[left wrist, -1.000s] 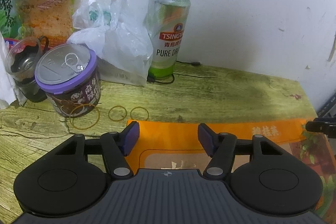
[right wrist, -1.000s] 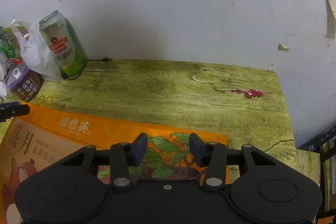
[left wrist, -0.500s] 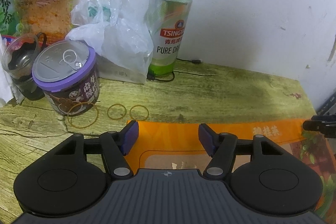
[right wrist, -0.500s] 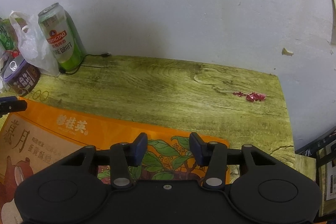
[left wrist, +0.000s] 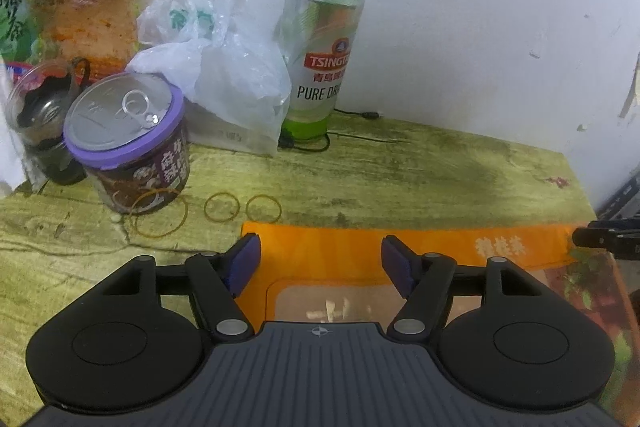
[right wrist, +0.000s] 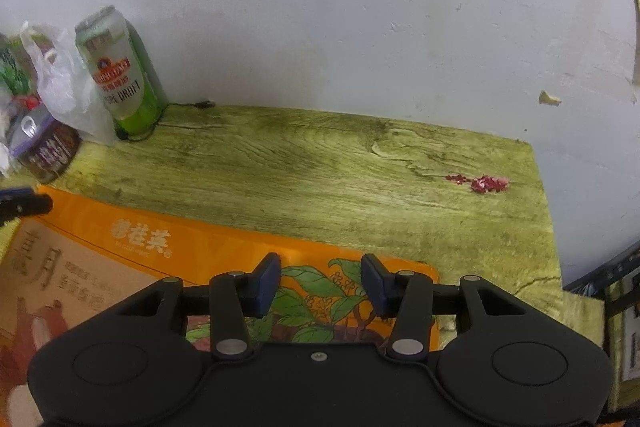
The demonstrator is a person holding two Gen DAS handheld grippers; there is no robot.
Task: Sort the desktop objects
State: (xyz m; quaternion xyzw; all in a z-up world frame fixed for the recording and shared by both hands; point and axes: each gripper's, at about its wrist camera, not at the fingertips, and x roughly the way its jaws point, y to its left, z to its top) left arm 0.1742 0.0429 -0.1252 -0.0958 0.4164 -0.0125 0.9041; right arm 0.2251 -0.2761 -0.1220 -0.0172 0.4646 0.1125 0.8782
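Left tongs [left wrist: 320, 263] just widened over orange bag [left wrist: 360, 243], beer can [left wrist: 320, 47] beyond.

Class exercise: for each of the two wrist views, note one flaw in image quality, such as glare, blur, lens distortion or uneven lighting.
Left wrist view: glare whitens the purple-rimmed tin lid, and the snack packets at far left look soft. Right wrist view: the fisheye lens tilts the beer can and bends the table edge; the frame corners go dark.

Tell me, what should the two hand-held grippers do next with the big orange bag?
Probably lift both away. The orange bag lies flat on the table; the left hand-held gripper has just been opening and the right hand-held gripper stands open above it, neither pinching it.
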